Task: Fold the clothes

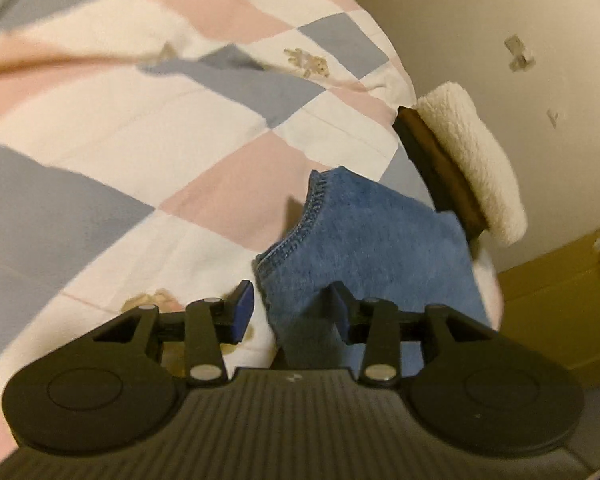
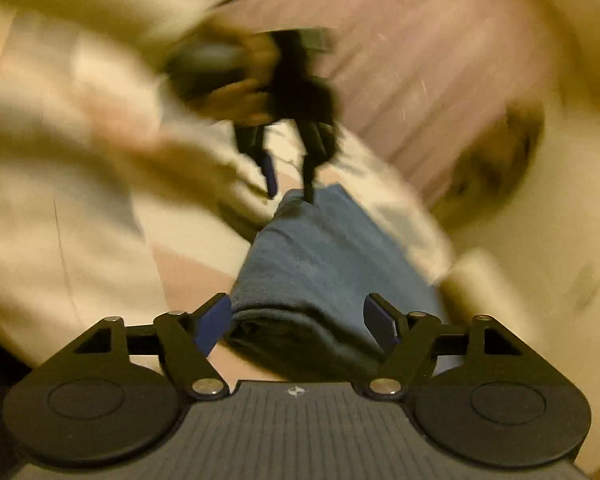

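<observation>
A folded blue fleecy garment [image 1: 380, 240] lies on a quilt [image 1: 140, 120] of cream, pink and grey-blue checks, near the quilt's right edge. In the left wrist view my left gripper [image 1: 292, 310] stands open, with the garment's stitched near corner between its pads and not pinched. The right wrist view is blurred. There my right gripper [image 2: 300, 322] stands wide open astride the thick folded near end of the garment [image 2: 320, 256]. At the garment's far end the left gripper [image 2: 290, 188] points down, one fingertip at the cloth. A hand [image 2: 240, 96] holds it.
A fluffy cream pad [image 1: 472, 160] on a dark brown base sits against the bed's right edge, just beyond the garment. A pale wall [image 1: 480, 20] and a mustard-yellow surface [image 1: 560, 312] lie to the right. The quilt [image 2: 80, 220] spreads to the left.
</observation>
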`<move>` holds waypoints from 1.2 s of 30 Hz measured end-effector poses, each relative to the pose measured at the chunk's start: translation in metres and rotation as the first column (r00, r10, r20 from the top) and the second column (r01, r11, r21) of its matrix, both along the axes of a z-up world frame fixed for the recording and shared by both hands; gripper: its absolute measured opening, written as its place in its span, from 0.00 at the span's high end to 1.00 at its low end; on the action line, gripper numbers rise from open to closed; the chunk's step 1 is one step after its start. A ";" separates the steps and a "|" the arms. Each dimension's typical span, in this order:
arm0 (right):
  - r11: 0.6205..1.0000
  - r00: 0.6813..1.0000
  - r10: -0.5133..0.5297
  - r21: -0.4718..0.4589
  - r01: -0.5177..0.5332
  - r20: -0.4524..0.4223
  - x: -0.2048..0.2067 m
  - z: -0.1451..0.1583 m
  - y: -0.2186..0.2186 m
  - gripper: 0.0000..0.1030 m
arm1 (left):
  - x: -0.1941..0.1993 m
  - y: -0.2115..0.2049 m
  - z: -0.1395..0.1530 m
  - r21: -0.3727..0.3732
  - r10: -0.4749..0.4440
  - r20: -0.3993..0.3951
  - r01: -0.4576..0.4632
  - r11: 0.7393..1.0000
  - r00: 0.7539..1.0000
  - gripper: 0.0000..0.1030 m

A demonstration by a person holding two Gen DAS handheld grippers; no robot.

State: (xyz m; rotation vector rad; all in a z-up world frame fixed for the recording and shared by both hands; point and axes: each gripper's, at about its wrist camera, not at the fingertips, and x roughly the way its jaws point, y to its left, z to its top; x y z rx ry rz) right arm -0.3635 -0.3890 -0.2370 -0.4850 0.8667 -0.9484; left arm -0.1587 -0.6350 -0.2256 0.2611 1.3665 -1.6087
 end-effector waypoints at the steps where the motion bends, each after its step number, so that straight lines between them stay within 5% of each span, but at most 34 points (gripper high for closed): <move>1: 0.997 0.996 0.018 -0.067 -0.023 -0.085 0.011 -0.013 0.003 0.31 | 0.001 -0.003 -0.004 0.006 -0.001 -0.020 0.001 1.000 1.000 0.65; 5: 0.979 0.945 0.002 -0.191 -0.068 -0.326 0.042 -0.052 -0.001 0.32 | 0.003 -0.014 -0.018 0.010 0.005 -0.096 -0.004 1.000 0.995 0.61; 8: 0.980 0.916 -0.004 -0.186 -0.077 -0.402 0.050 -0.067 -0.009 0.48 | 0.008 -0.021 -0.030 0.020 0.022 -0.160 -0.019 1.000 0.987 0.61; 10: 0.981 0.907 -0.005 -0.176 -0.076 -0.420 0.052 -0.069 -0.015 0.50 | 0.010 -0.024 -0.035 0.025 0.030 -0.180 -0.026 0.999 0.983 0.62; 12: 0.987 0.910 0.006 -0.143 -0.072 -0.415 0.049 -0.062 -0.016 0.68 | 0.010 -0.026 -0.035 0.021 0.028 -0.170 -0.024 0.999 0.985 0.68; 18: 1.000 0.948 -0.022 -0.013 0.019 -0.318 0.018 -0.001 -0.028 0.75 | 0.004 -0.026 -0.028 -0.035 -0.034 -0.156 0.029 0.999 0.987 0.76; 24: 0.999 0.923 -0.014 0.024 0.025 -0.386 0.012 -0.047 -0.009 0.74 | -0.009 -0.025 -0.042 -0.063 -0.054 -0.110 0.048 0.997 0.992 0.79; 30: 0.981 0.973 -0.020 0.185 0.064 -0.231 -0.003 -0.002 -0.024 0.67 | 0.000 -0.017 -0.026 -0.137 -0.058 -0.089 0.045 0.990 0.994 0.78; 32: 0.954 0.995 -0.075 0.287 0.091 -0.068 -0.024 0.029 -0.037 0.64 | 0.004 -0.009 -0.010 -0.185 -0.050 -0.050 0.040 0.982 0.998 0.78; 34: 0.916 0.985 -0.147 0.389 0.100 0.095 -0.045 0.059 -0.050 0.64 | 0.005 0.000 0.003 -0.226 -0.043 0.009 0.044 0.973 0.999 0.80; 36: 0.882 0.937 -0.245 0.458 0.108 0.250 -0.071 0.084 -0.069 0.63 | 0.003 0.005 0.016 -0.259 -0.050 0.038 0.058 0.964 0.998 0.79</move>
